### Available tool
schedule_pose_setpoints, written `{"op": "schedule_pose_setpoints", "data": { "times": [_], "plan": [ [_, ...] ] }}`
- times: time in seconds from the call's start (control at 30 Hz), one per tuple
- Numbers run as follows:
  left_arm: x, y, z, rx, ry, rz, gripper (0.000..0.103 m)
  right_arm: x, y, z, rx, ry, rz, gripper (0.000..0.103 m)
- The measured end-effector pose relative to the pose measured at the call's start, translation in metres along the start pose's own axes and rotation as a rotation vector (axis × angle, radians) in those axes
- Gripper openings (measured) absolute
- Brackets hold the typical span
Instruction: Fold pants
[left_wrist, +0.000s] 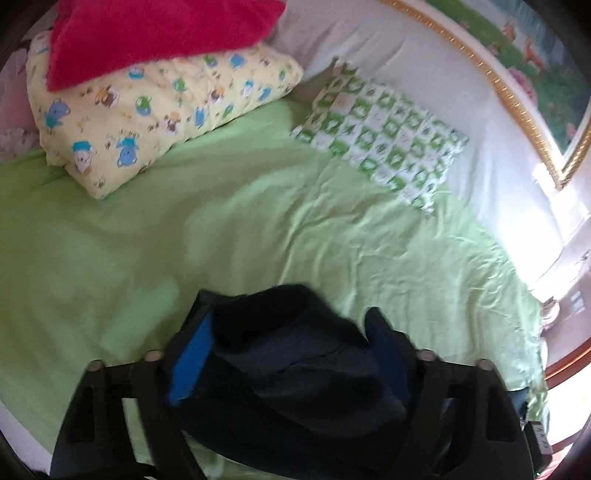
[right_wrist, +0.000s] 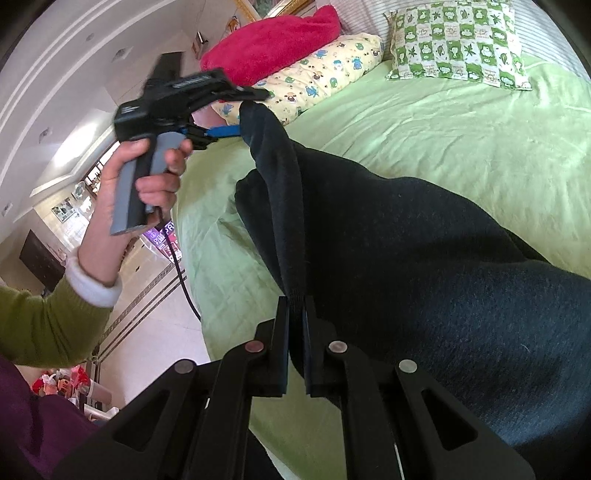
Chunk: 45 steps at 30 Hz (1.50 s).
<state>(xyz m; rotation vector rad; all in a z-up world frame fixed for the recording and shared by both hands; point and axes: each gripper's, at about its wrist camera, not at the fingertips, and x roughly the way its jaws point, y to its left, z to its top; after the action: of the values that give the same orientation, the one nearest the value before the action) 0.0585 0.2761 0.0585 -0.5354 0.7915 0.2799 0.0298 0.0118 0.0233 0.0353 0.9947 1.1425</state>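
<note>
Wrinkled lime-green sheet (left_wrist: 258, 221) covers the bed, and along its head, from left to right in the left wrist view, lie a plush magenta cushion (left_wrist: 155, 33) stacked on a yellow cartoon-print pillow (left_wrist: 147, 114), then a green-and-white checked pillow (left_wrist: 384, 136). Only the right wrist view shows the person's left hand (right_wrist: 147, 173) on the grey handle of the left gripper (right_wrist: 236, 110), whose jaws hold a raised end of the dark, fleecy pants (right_wrist: 406, 240) (the cloth bunches between wide-set blue pads in that gripper's own view). Nearer, the right gripper (right_wrist: 295, 314) has its jaws nearly together, pinching a thin edge of the pants, the rest draped over the bed.
</note>
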Motion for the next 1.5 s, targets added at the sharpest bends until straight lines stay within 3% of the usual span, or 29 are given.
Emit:
{"op": "schedule_pose_setpoints", "data": {
  "times": [0.03,0.1,0.27,0.4,0.47,0.5,0.53,0.6,0.67,0.83,0.97,1.13,1.4,1.47,1.5],
  "plan": [
    [0.0,0.001,-0.002,0.009,0.003,-0.011,0.048,0.0,0.0,0.0,-0.001,-0.003,-0.003,0.007],
    [-0.005,0.002,-0.011,0.03,0.01,-0.022,0.029,-0.001,0.001,-0.001,-0.001,-0.012,-0.003,0.007],
    [-0.019,0.015,-0.045,0.047,-0.015,-0.006,0.023,-0.008,0.007,-0.004,-0.047,-0.012,-0.01,0.007],
    [-0.018,0.037,-0.072,0.039,-0.021,0.0,0.025,-0.006,0.005,-0.008,-0.061,0.019,-0.02,0.008],
    [-0.02,0.052,-0.079,-0.006,-0.029,-0.023,0.033,-0.004,0.0,-0.01,-0.039,0.024,-0.015,0.011],
    [-0.023,0.056,-0.081,-0.02,-0.037,-0.026,0.042,-0.004,-0.002,-0.01,-0.029,0.021,-0.006,0.013],
    [-0.026,0.06,-0.082,-0.038,-0.052,-0.024,0.051,-0.005,-0.002,-0.011,-0.021,0.014,-0.004,0.018],
    [-0.037,0.067,-0.085,-0.061,-0.1,-0.019,0.059,-0.009,-0.003,-0.009,-0.008,-0.006,0.008,0.028],
    [-0.045,0.069,-0.088,-0.072,-0.132,-0.022,0.06,-0.013,-0.002,-0.005,0.005,-0.03,0.025,0.037],
    [-0.053,0.079,-0.099,-0.141,-0.139,-0.014,0.065,-0.024,-0.008,0.015,0.058,-0.109,0.063,0.037],
    [-0.048,0.092,-0.115,-0.218,-0.097,-0.062,0.065,-0.027,-0.025,0.037,0.111,-0.156,0.041,0.037],
    [-0.041,0.096,-0.126,-0.237,-0.059,-0.083,0.065,-0.017,-0.041,0.063,0.116,-0.142,-0.047,0.037],
    [-0.047,0.087,-0.117,-0.201,-0.108,-0.099,0.064,0.024,-0.057,0.096,0.078,-0.03,-0.112,0.037],
    [-0.045,0.084,-0.114,-0.189,-0.109,-0.102,0.062,0.033,-0.061,0.1,0.079,-0.003,-0.109,0.037],
    [-0.043,0.083,-0.113,-0.176,-0.109,-0.1,0.055,0.04,-0.065,0.103,0.085,0.021,-0.118,0.037]
  ]
}}
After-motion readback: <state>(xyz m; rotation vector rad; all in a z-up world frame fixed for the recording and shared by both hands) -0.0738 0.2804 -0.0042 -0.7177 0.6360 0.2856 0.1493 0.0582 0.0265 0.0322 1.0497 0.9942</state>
